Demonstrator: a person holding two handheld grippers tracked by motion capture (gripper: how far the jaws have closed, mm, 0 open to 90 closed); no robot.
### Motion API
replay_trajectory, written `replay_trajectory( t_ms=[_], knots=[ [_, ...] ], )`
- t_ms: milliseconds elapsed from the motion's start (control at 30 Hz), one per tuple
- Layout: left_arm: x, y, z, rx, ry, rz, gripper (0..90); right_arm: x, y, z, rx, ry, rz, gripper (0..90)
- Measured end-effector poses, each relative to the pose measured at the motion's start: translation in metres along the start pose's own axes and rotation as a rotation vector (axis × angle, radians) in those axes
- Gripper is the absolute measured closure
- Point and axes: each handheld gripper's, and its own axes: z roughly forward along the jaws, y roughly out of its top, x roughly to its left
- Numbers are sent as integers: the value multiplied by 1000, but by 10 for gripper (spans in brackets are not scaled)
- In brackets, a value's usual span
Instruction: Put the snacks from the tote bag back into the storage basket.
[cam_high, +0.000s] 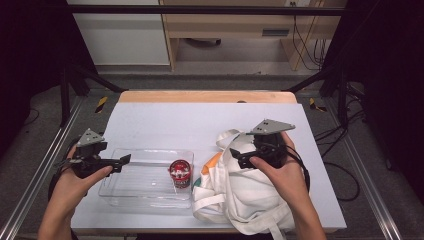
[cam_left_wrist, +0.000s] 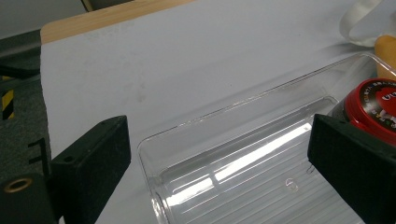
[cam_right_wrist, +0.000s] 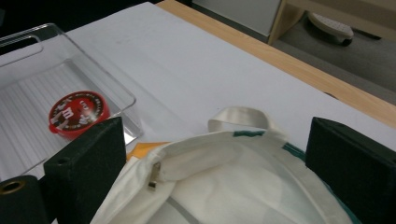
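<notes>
- We hold the left gripper (cam_high: 125, 160) at the clear tray's (cam_high: 145, 197) left end, jaws wide apart, w/ nothing in them
- Red-lid jar (cam_high: 180, 172) stands in the tray's right end
- Right gripper (cam_high: 235, 158) hangs over the white bag (cam_high: 235, 195), jaws apart, right beside the tray

white table (cam_high: 165, 120) with a wood strip at 12 o'clock; clear tray (cam_high: 130, 192) sits at 7, cloth bag (cam_high: 235, 195) at 5

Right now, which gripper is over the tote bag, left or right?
The right gripper: its open jaws hang above the white tote bag. The left gripper, also open, sits at the clear tray instead.
</notes>
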Motion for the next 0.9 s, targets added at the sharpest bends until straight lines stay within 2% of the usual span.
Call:
replay_trajectory(
  t_ms=[233, 400, 500, 600, 900],
  knots=[
    [2, -1, 0, -9, 2, -12, 60, -17, -5, -14, -18, -58, 28, 57],
    [6, -3, -2, -18, 11, -27, 60, -31, -10, -23, -23, -107, 72, 57],
    [8, -3, -4, -24, 11, -32, 60, -36, -12, -27, -8, -152, 63, 58],
    [10, -4, -6, -28, 15, -40, 60, -41, -14, -31, -19, -152, 83, 57],
    [17, -7, -8, -42, 27, -59, 51, -62, -25, -47, -27, -206, 137, 57]
  ],
)
